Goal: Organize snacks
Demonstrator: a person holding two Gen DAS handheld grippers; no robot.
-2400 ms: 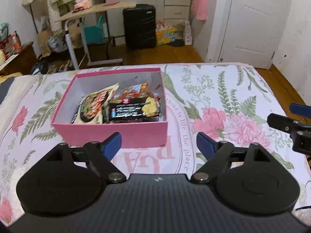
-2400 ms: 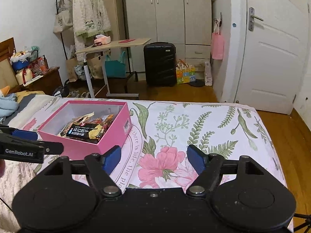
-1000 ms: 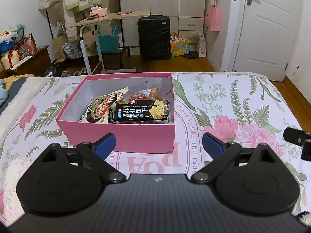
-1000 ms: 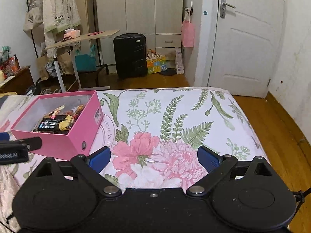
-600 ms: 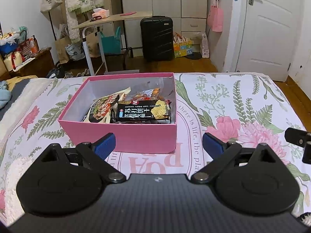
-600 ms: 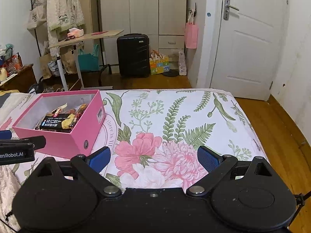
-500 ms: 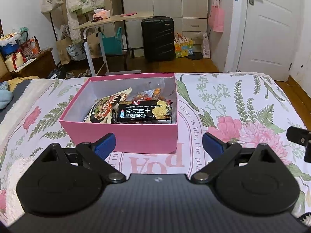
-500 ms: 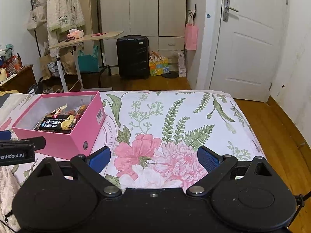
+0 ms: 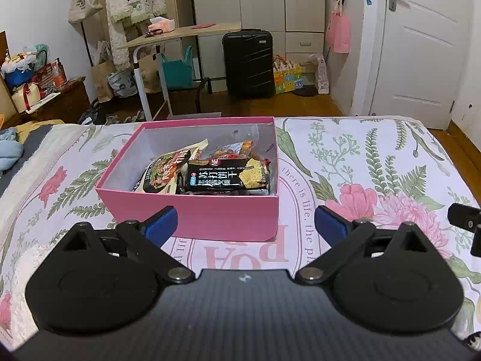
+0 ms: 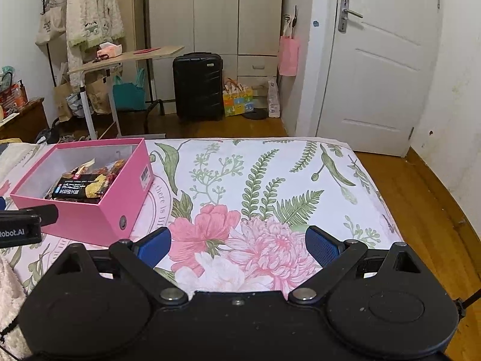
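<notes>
A pink box [image 9: 210, 216] with no lid sits flat on the bed's floral cover, its pale grey inside showing and a barcode sticker on one short outer wall. Several snack packets are heaped toward one end of it, the other end bare. On top lies a black cracker packet [image 9: 227, 177] with white Chinese lettering, and beside it a cream-edged pouch [image 9: 163, 170] leans at a tilt; orange-red wrappers [image 9: 237, 149] show behind them.
</notes>
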